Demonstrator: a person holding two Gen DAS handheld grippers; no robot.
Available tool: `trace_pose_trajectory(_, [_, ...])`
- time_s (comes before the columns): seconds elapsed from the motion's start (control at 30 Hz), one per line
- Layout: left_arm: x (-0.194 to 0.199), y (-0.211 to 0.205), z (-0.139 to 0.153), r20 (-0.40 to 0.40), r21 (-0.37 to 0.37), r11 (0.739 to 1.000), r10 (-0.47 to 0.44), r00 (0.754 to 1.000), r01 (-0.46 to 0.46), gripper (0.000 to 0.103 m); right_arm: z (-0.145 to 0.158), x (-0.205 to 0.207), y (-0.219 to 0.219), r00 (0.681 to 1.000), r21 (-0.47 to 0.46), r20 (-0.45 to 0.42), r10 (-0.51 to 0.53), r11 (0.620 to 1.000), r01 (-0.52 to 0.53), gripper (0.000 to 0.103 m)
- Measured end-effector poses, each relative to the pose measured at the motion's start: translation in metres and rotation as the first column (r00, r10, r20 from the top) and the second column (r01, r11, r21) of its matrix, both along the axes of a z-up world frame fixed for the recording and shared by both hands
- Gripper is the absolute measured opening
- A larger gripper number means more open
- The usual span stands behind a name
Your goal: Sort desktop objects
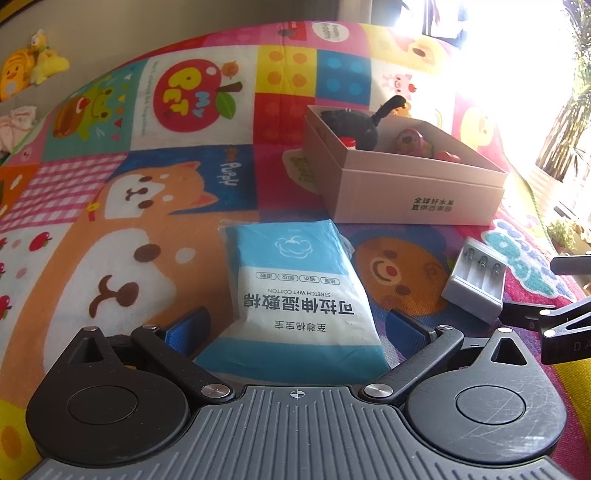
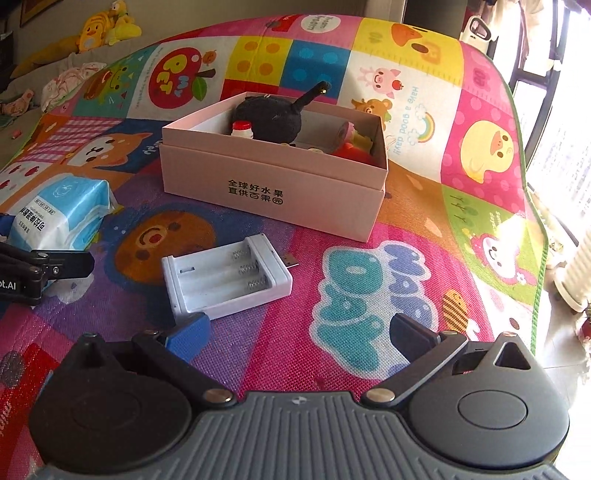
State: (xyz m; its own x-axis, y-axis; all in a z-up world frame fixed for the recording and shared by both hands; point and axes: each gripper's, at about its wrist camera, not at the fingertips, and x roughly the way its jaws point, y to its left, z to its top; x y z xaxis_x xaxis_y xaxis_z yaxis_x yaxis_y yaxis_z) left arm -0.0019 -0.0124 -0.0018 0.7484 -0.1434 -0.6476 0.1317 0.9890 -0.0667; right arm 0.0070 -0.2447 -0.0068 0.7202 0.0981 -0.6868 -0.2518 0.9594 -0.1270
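A blue and white pack of wet cotton wipes (image 1: 299,291) lies on the colourful play mat, its near end between the fingers of my open left gripper (image 1: 295,325). It also shows at the left of the right wrist view (image 2: 59,214). A white battery charger (image 2: 225,280) lies just ahead of my open, empty right gripper (image 2: 299,328), next to its left finger; it shows in the left wrist view (image 1: 476,280) too. A pink cardboard box (image 2: 277,199) stands behind, holding a black plush toy (image 2: 269,118), a small bottle (image 2: 242,130) and other toys.
The play mat (image 2: 424,166) covers the whole surface and ends at a green edge on the right, with floor beyond. Yellow plush toys (image 2: 103,29) and cloth lie far left past the mat. Bright window glare fills the left wrist view's upper right.
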Motion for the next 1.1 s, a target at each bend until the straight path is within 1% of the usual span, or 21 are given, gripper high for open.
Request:
trace_pose_trajectory(0.13, [0.0,0.0,0.0,0.0,-0.002,1.0,0.0,1.0,0.0,0.103,0.0,0.005,0.017,0.999,0.002,0.019,0.04,0.999,-0.04,0.103])
trace_pose_trajectory(0.23, [0.0,0.0,0.0,0.0,-0.004,1.0,0.0,1.0,0.0,0.103,0.006,0.002,0.022,0.996,0.075,0.036,0.086,0.993,-0.089,0.103])
trace_pose_trajectory(0.27, [0.0,0.001,0.0,0.0,-0.006,1.0,0.0,1.0,0.0,0.103,0.008,0.0,0.024,0.994,0.084,0.046,0.099,0.991,-0.102,0.103])
trace_pose_trajectory(0.37, [0.0,0.001,0.0,0.001,-0.009,1.0,0.001,1.0,-0.001,0.103,0.009,0.003,0.03,0.994,0.059,0.071,0.084,0.994,-0.088,0.103])
trace_pose_trajectory(0.47, [0.0,0.002,0.0,0.001,-0.015,1.0,0.001,1.0,-0.001,0.103,0.007,0.016,0.032,0.997,0.059,0.049,0.058,0.996,-0.061,0.103])
trace_pose_trajectory(0.63, [0.0,0.004,0.001,0.004,-0.031,1.0,0.001,1.0,-0.001,0.103,-0.003,0.037,0.038,0.997,0.103,-0.039,0.064,0.993,-0.06,0.103])
trace_pose_trajectory(0.7, [0.0,0.005,0.001,0.005,-0.037,0.999,0.001,1.0,-0.001,0.103,-0.004,0.04,0.036,0.997,0.133,-0.056,0.053,0.99,-0.045,0.103])
trace_pose_trajectory(0.8, [0.0,0.005,0.001,0.005,-0.044,0.999,0.001,1.0,-0.001,0.103,-0.004,0.039,0.033,0.997,0.14,-0.056,0.048,0.989,-0.04,0.103])
trace_pose_trajectory(0.83, [0.0,0.006,0.001,0.005,-0.043,0.999,0.001,1.0,-0.001,0.103,-0.004,0.038,0.033,0.997,0.139,-0.055,0.052,0.989,-0.044,0.101])
trace_pose_trajectory(0.93, [0.0,0.005,0.001,0.005,-0.043,0.999,0.002,1.0,-0.001,0.103,-0.002,0.032,0.034,0.996,0.131,-0.037,0.075,0.989,-0.07,0.091])
trace_pose_trajectory(1.1, [0.0,0.005,0.001,0.004,-0.041,0.999,0.001,1.0,-0.001,0.103,-0.002,0.02,0.026,0.996,0.133,-0.025,0.086,0.988,-0.082,0.091])
